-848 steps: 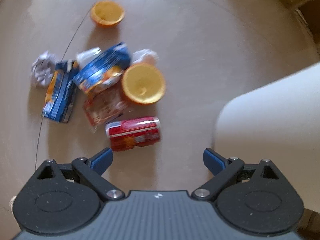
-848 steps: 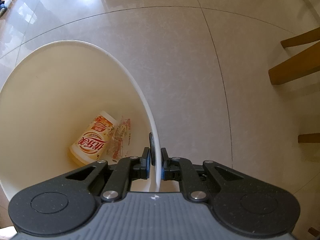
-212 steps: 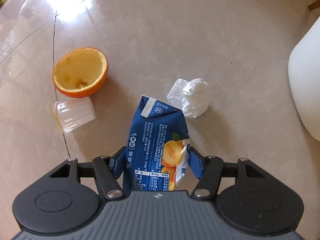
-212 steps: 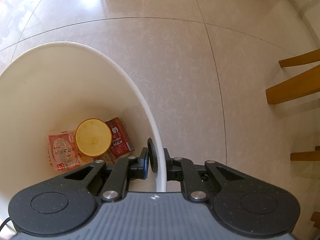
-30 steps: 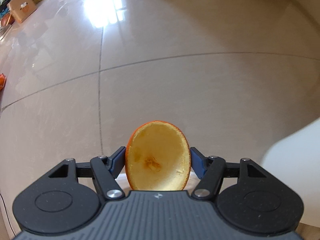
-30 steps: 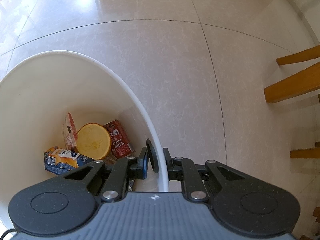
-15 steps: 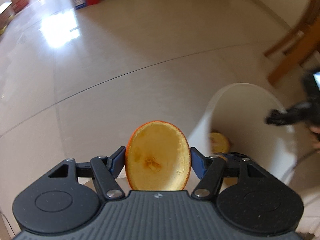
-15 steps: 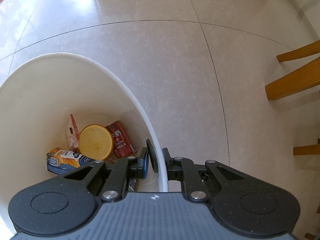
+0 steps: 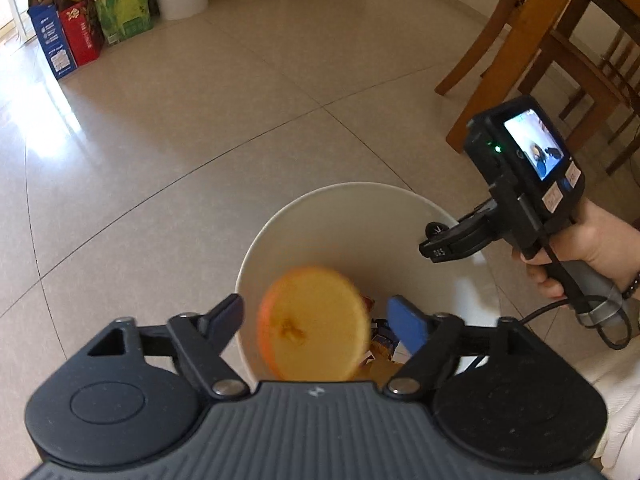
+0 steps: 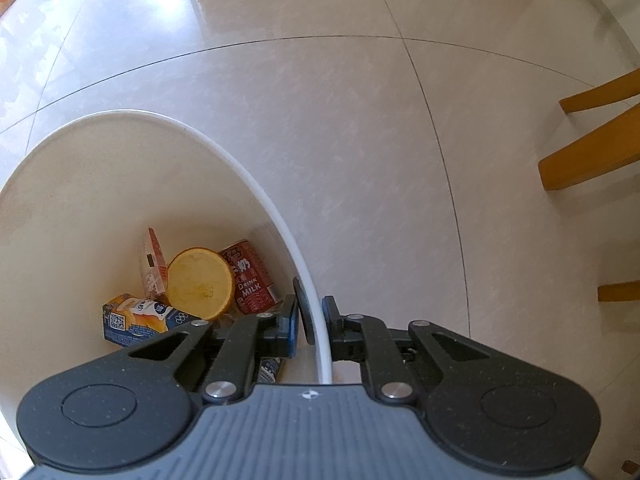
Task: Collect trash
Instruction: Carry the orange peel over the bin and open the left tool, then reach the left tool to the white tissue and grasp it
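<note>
The left gripper (image 9: pixel 318 322) hangs over the mouth of the white bin (image 9: pixel 280 224), and its jaws have just been opening: the blue pads now stand wide on either side of the orange half (image 9: pixel 314 322), with a gap showing between each pad and the peel. The fruit is blurred, so it looks to be free and dropping, cut face toward the camera, though the blur makes it hard to say whether a pad brushes it at all. It sits above the bin's opening, nearer the left rim than the centre. The right gripper (image 10: pixel 314 320) is clamped narrow on the bin's rim (image 10: pixel 320 332), one pad inside the wall and one outside, steadying the bin on the tiled floor (image 10: pixel 320 140). Down in the bin lie another orange half (image 10: pixel 200 284), a red milk can (image 10: pixel 250 276), a blue juice carton (image 10: pixel 138 320) and a thin red-and-white packet (image 10: pixel 154 266). To do this step well, the left gripper should keep its jaws fully apart and stay over the opening until the fruit has cleared the pads, since a peel that catches on one pad could tip sideways toward that close left rim. The right gripper should hold the rim firmly and without tilting, so the bin does not rock as the fruit lands. Only then is it sensible to lift the left gripper away and go looking for whatever litter remains on the floor.
</note>
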Tool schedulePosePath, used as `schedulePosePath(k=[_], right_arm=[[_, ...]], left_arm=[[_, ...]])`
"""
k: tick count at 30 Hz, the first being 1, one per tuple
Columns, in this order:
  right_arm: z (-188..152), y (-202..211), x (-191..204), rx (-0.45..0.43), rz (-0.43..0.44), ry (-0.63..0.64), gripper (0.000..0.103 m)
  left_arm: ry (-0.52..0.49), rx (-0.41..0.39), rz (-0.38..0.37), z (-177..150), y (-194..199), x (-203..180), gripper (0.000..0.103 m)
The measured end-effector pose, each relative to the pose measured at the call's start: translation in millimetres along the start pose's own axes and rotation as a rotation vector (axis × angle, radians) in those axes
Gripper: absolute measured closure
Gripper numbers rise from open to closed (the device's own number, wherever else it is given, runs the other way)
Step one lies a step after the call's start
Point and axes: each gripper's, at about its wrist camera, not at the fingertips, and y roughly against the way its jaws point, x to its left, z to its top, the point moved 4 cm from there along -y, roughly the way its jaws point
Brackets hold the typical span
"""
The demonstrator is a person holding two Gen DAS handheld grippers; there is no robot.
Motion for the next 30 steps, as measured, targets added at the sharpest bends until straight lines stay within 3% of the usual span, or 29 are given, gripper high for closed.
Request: schedulePosePath(k=[6,17,30], right_arm=[[-1,1,0,0.002,0.006,0.002,0.089],[2,2,-6,0.011,0.045,-0.032,0.089],[-3,6,-4,-0.011,0.038,-0.004,0.089]], left_arm=[[0.038,-0.036,0.017,-2,12,12,0.012],[0.259,-0.084,0.067,-43,16,80,0.009],[0.432,0.015,0.194,-134,-77,146,0.009]])
